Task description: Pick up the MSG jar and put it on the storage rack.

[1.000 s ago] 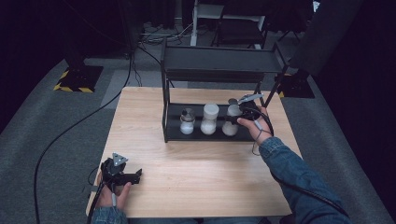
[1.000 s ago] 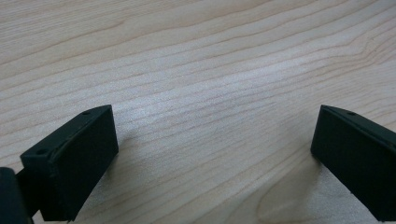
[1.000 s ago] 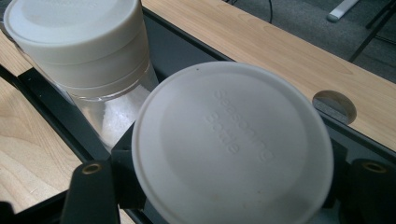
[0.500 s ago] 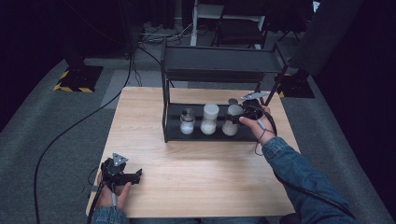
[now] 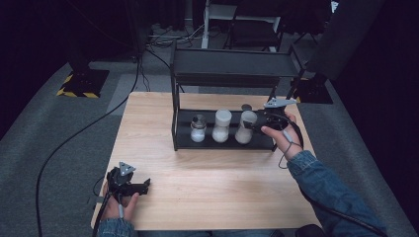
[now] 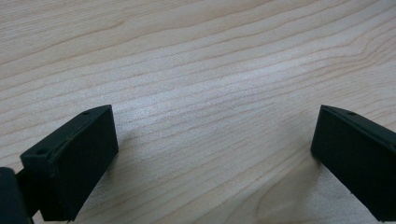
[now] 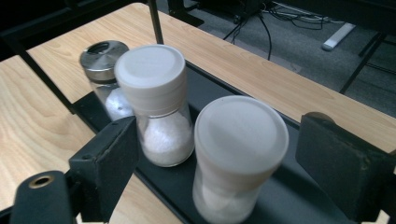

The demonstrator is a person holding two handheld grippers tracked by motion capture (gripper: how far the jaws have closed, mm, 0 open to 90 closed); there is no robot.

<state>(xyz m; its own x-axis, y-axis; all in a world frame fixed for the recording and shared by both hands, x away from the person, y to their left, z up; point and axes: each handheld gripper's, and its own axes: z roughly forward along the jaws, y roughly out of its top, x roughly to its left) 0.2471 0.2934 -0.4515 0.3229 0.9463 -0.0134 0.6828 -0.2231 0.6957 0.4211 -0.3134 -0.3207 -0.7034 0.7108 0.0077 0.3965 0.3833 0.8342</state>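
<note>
Dark studio, wooden table [image 5: 217, 182] with black two-tier rack [image 5: 232, 64]; three jars on its lower shelf. Left gripper view: left gripper [image 6: 215, 154] released, idle over bare wood. Right gripper view: right gripper [image 7: 212, 163] spread wide, flanking the nearest white-lidded jar [image 7: 238, 154], not touching. Grasp apparently pending; nothing lifted yet.

The person's left hand [image 5: 120, 205] sits low at the near left corner of the tabletop [image 5: 207, 187], holding the left hand-held gripper [image 5: 143, 186] with its jaws spread wide and nothing between them. The right arm, in a denim sleeve [image 5: 326, 190], reaches forward; the right hand [image 5: 279, 136] holds the right hand-held gripper [image 5: 249, 124], jaws parted wide.
</note>
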